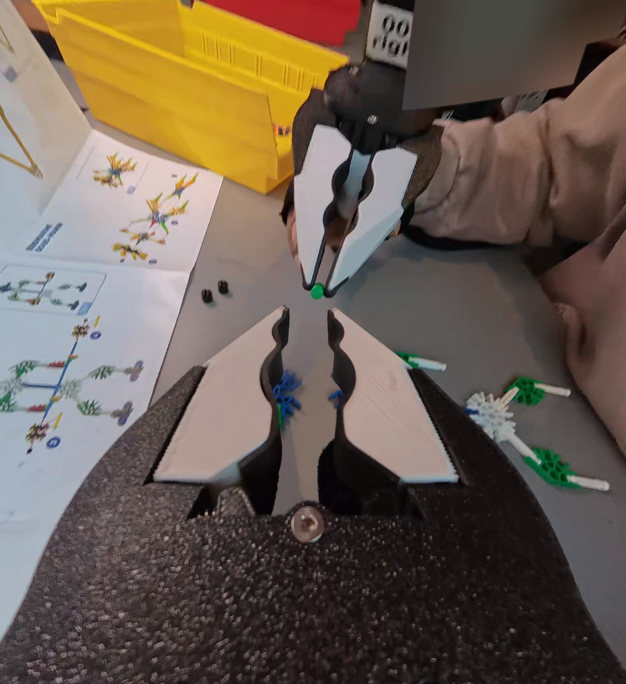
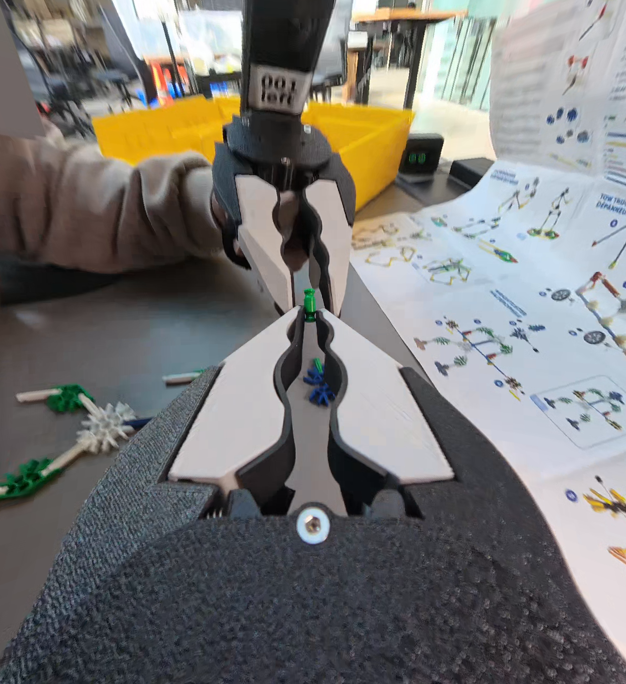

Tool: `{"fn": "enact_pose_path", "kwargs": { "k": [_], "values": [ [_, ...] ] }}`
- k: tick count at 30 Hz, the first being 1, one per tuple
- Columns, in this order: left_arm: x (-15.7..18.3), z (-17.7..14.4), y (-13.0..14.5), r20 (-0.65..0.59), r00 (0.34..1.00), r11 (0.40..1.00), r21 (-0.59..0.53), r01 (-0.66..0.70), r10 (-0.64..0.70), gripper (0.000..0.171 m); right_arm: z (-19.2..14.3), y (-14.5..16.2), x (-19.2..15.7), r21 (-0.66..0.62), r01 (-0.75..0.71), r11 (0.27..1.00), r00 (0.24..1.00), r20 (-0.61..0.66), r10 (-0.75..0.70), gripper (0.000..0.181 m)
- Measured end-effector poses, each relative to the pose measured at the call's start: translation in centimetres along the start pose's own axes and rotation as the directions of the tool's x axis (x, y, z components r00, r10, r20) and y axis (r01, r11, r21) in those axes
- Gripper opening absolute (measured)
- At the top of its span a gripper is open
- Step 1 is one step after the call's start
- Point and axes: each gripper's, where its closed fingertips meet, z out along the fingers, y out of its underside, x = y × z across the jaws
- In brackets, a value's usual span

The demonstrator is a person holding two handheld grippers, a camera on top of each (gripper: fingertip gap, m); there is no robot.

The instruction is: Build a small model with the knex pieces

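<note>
Instruction sheet (image 1: 82, 333) on tabletop (image 1: 433, 314), bin (image 1: 178, 103) behind it. Two small caps (image 1: 215, 290) just beside sheet's edge. Connector-and-rod assembly (image 1: 508, 418) opposite, well apart.

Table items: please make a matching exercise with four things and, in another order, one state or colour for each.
Things:
1. green rod
2. left hand-held gripper
3. bin
4. blue connectors

States or colours:
A. yellow
B. lying on the table
C. pinched at the right hand-held gripper's fingertips
D. open, holding nothing

Pairs: 1-C, 2-D, 3-A, 4-B
</note>
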Motion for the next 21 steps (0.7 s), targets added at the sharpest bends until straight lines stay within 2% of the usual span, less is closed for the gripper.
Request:
{"fn": "enact_pose_path", "kwargs": {
  "k": [4, 7, 9, 12, 16, 21],
  "values": [
    [1.7, -0.1, -4.3, -0.06, 0.996, 0.976, 0.205, 0.073, -0.062, 0.019, -1.3, -3.9, -0.5, 0.234, -0.14, 0.962, 0.989, 0.076, 0.125, 0.004],
    [2.1, -0.8, -5.9, -0.095, 0.988, 0.948, 0.286, 0.142, -0.119, 0.019, -2.0, -4.5, -0.6, 0.242, -0.117, 0.963, 0.992, 0.083, 0.099, 0.004],
    [2.0, -1.3, -6.1, -0.079, 0.985, 0.933, 0.317, 0.17, -0.153, 0.019, -1.9, -3.9, -0.9, 0.187, -0.057, 0.981, 0.997, 0.066, 0.045, 0.004],
    [2.4, -1.4, -5.3, -0.023, 0.987, 0.944, 0.289, 0.159, -0.159, 0.012, -1.5, -2.6, -1.9, 0.074, 0.066, 0.995, 0.996, 0.054, -0.07, 0.004],
    [3.0, -0.8, -2.5, 0.115, 0.993, 0.991, 0.128, 0.025, -0.04, 0.003, -1.3, -2.0, -2.9, 0.008, 0.125, 0.992, 0.99, 0.062, -0.125, 0.003],
    [4.4, -0.2, -1.2, 0.081, 0.995, 0.994, 0.093, 0.048, -0.056, 0.003, -1.4, 0.6, -3.7, -0.128, 0.193, 0.973, 0.98, 0.074, -0.185, 0.003]
  ]
}}
